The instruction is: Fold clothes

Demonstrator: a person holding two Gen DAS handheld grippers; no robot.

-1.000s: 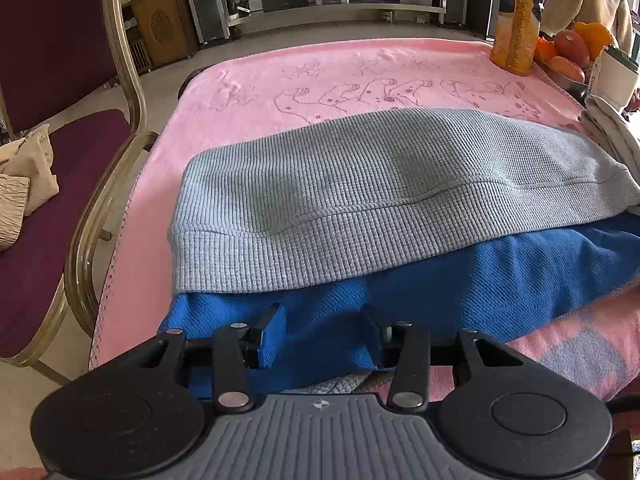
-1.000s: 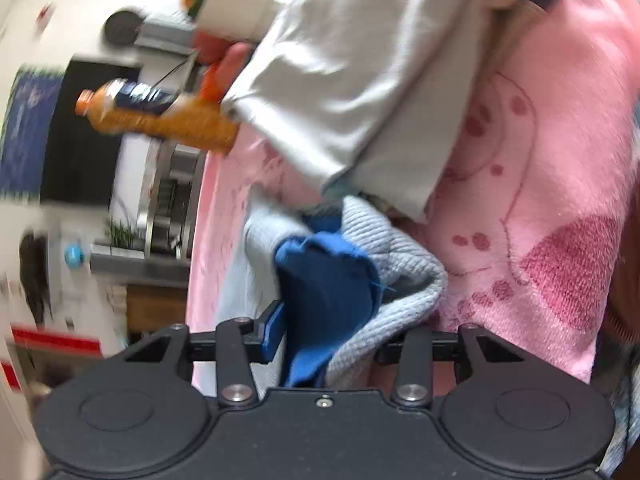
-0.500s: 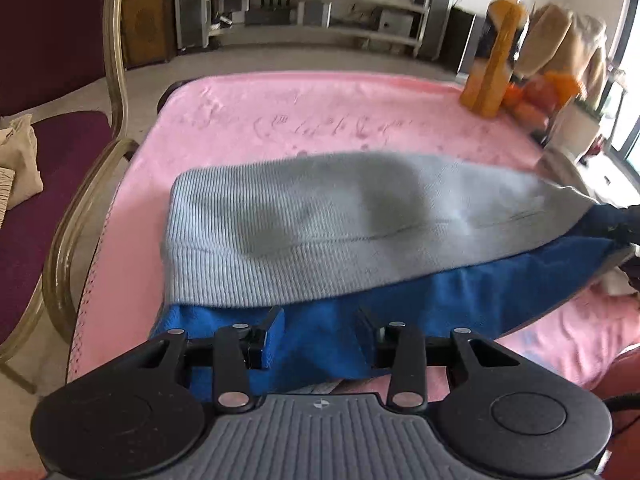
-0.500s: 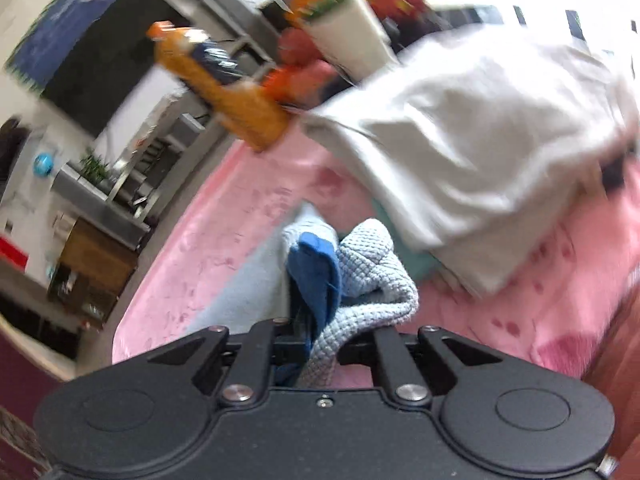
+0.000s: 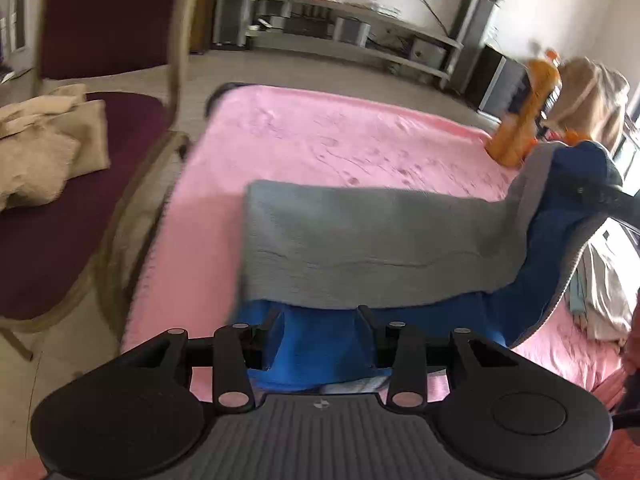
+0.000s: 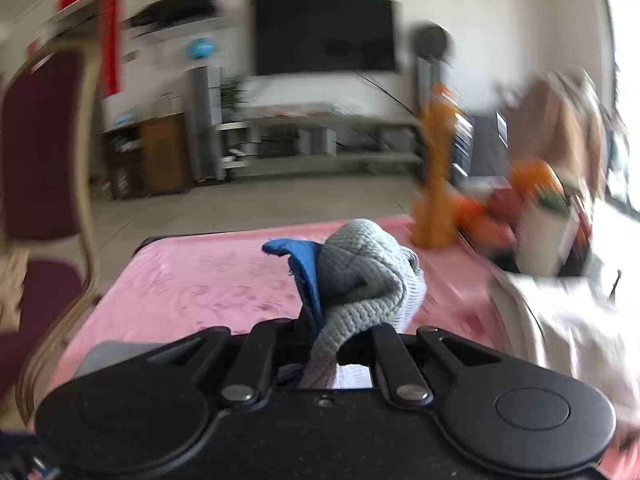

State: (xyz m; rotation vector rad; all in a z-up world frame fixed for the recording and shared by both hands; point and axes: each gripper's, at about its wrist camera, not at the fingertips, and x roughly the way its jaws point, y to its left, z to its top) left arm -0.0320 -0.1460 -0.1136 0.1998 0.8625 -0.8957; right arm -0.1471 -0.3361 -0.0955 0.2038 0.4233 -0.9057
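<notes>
Left fingers sit wide, blue cloth filling the gap between them; can't tell if they actually pinch it. Right fingers are narrow, clamped on a bunched grey-and-blue wad of the sweater.

Sweater: grey knit outside, blue inside. Near edge lies at the left gripper, grey layer on top, blue strip showing below it. Body rests flat on the pink blanket covering the surface. Its right end is lifted off the blanket, rising to the right gripper, seen as a dark arm at the right edge of the left view.

In the right view the wad sticks up above the fingers, blue flap to the left of the grey knit.

Around:
- orange bottle standing at the blanket's far right corner
- pale folded clothes on the right side of the blanket
- maroon chair left of the surface, beige cushions on its seat

Both views motion-blurred.
</notes>
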